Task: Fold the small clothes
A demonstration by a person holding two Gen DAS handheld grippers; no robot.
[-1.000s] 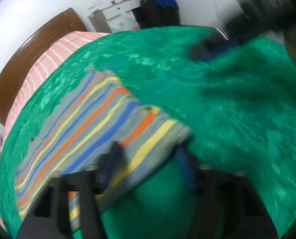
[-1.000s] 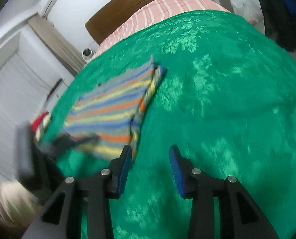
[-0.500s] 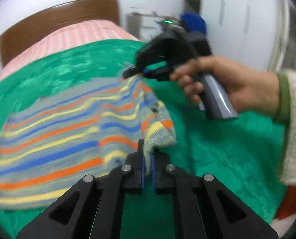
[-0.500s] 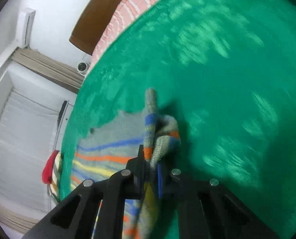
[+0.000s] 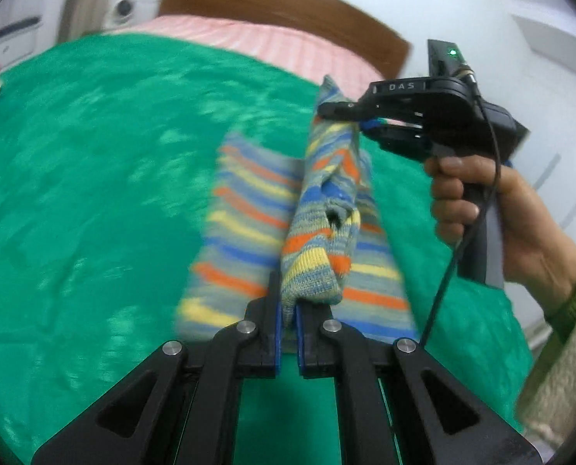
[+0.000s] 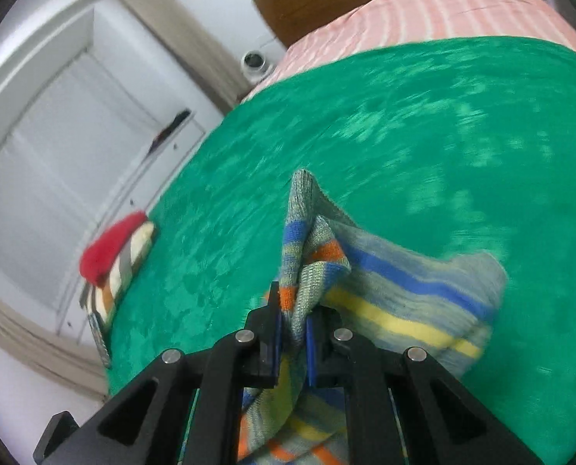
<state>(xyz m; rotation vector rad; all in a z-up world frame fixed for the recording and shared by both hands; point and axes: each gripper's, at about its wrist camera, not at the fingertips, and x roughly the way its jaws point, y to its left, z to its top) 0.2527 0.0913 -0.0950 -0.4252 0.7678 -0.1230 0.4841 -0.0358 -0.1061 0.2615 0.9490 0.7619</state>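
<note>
A small knitted garment in grey with blue, yellow and orange stripes hangs stretched between both grippers above the green blanket. My left gripper is shut on one bunched corner of it. In the left wrist view the right gripper, held by a hand, pinches the far corner. From the right wrist view the right gripper is shut on a fold of the garment, whose rest drapes down to the right.
The green blanket covers a bed with a pink striped sheet and a brown headboard. A folded pile topped with red lies at the bed's left edge. White wardrobe doors stand beyond.
Both grippers closed on corners of the striped garment and lifted it off the blanket, swinging it across the bed; it now hangs taut between them instead of lying flat.
</note>
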